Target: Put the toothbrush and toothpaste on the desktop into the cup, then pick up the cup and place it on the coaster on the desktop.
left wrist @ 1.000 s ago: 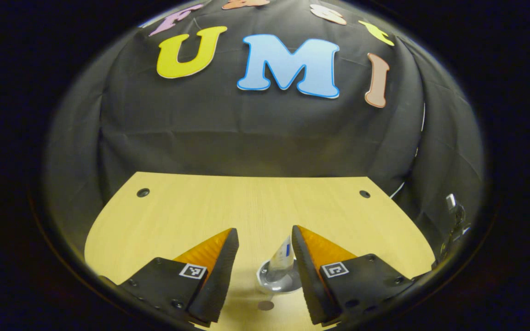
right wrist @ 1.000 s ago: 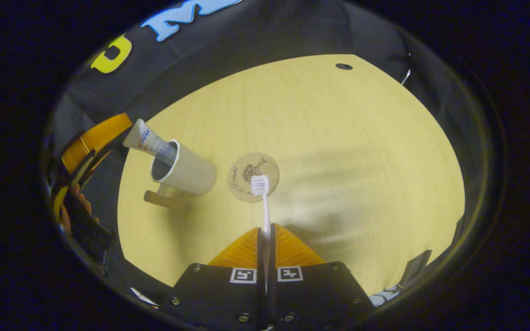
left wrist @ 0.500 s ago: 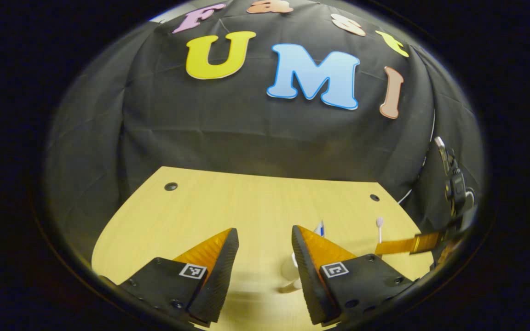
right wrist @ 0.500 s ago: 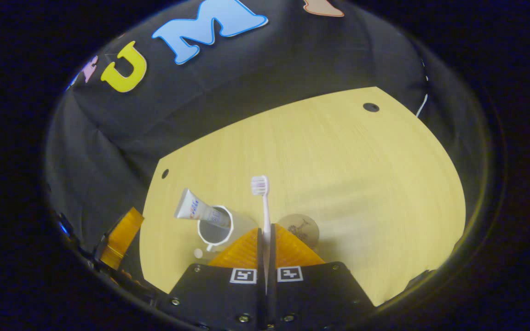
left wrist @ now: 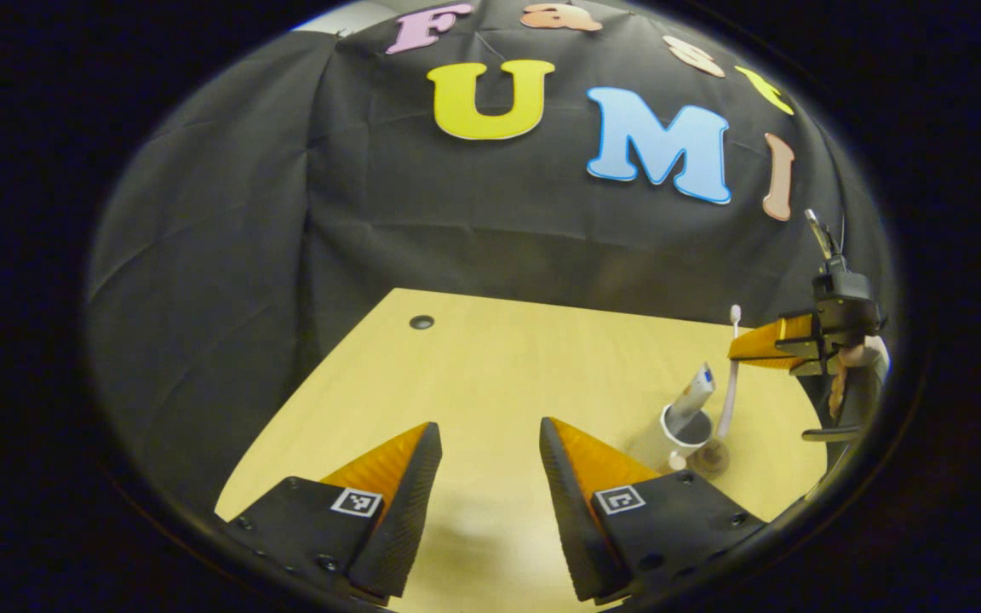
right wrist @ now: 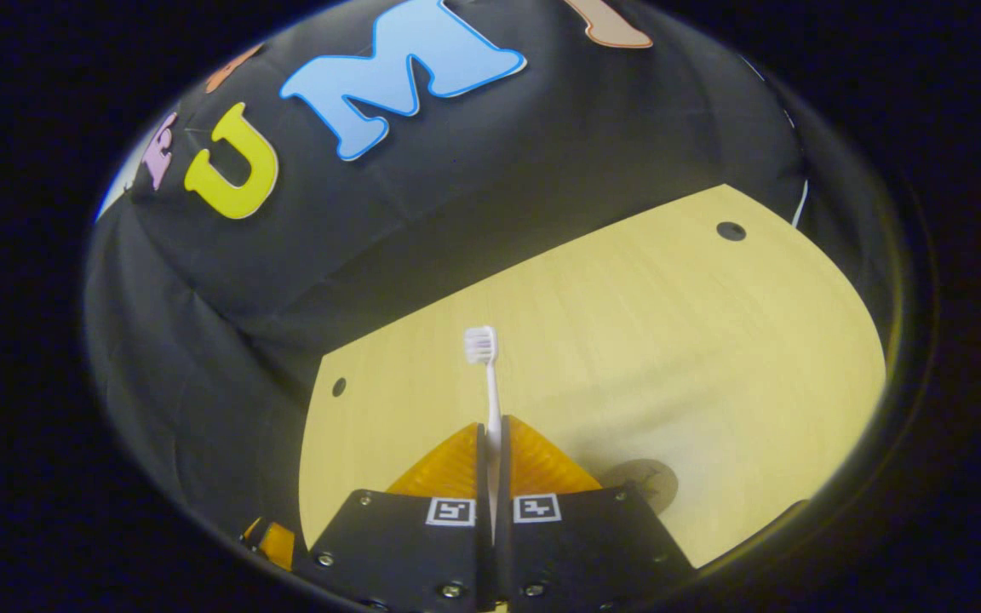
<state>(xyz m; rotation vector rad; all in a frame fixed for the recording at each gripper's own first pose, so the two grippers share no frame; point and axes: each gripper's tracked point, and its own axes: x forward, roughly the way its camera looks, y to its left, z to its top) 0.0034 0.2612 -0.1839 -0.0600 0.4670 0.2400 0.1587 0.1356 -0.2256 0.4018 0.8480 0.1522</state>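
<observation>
In the left gripper view a white cup (left wrist: 669, 434) stands on the wooden desktop (left wrist: 499, 366) at the right. The toothpaste tube (left wrist: 697, 393) leans out of it. Just right of the cup lies the round brown coaster (left wrist: 710, 458). My right gripper (left wrist: 750, 347) is shut on the white toothbrush (left wrist: 729, 375), which hangs near upright, head up, with its lower end by the cup's right rim. My left gripper (left wrist: 490, 447) stands open and empty, left of the cup. In the right gripper view, the right gripper (right wrist: 492, 432) clamps the toothbrush (right wrist: 482, 345), with the coaster (right wrist: 648, 478) below right.
A hand (left wrist: 850, 375) holds the right gripper at the right edge. Small dark holes mark the desktop's far corners (left wrist: 421, 322) (right wrist: 730, 231). An orange piece of the left gripper (right wrist: 273, 538) shows low on the left. Black cloth walls the desk's far side.
My left gripper has drawn back left, away from the cup with the toothpaste in it. My right gripper has tipped the toothbrush upright and brought it over the cup's right side.
</observation>
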